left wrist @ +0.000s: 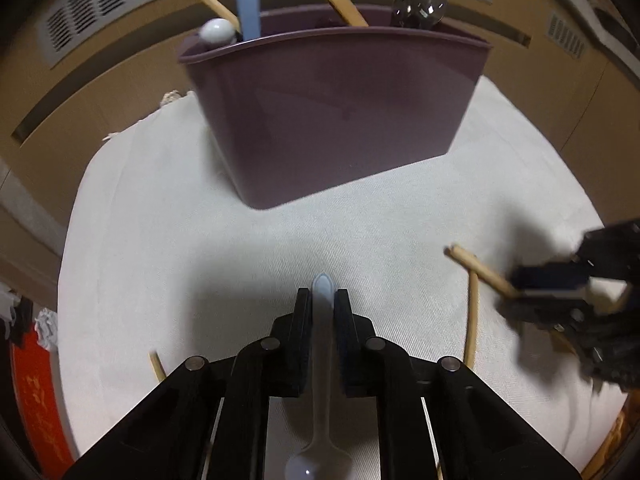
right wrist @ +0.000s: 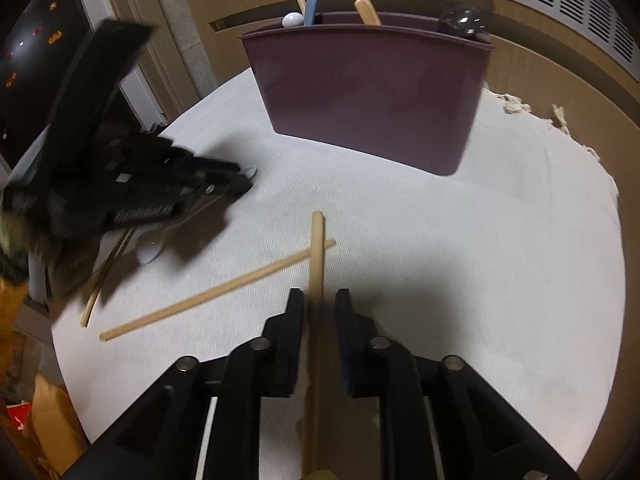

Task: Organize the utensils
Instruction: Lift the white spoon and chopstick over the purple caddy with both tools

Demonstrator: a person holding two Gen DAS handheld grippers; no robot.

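Left wrist: a pale blue spoon [left wrist: 322,320] is pinched by the left gripper [left wrist: 322,300] over the white cloth [left wrist: 160,220], purple bin [left wrist: 332,108] ahead. Right wrist: a chopstick [right wrist: 316,264] is seen between the right gripper [right wrist: 320,300] fingers, jaws slightly parted, no clamping visible; it is crossed over a second chopstick [right wrist: 208,294] lying on the cloth.

Both tongs are showing as matte black plastic. Left tongs [left wrist: 323,300]: two flat-faced fingers [left wrist: 302,332] on angular linkage arms, round silver pivot pins sitting at each joint, pale slots running between the arms further back. Right tongs [right wrist: 319,300]: same build, same silver pins, one pad looking dark blue along its inner face. From the right wrist view the left unit's body is showing pale embossed lettering on its side, too blurred to read.
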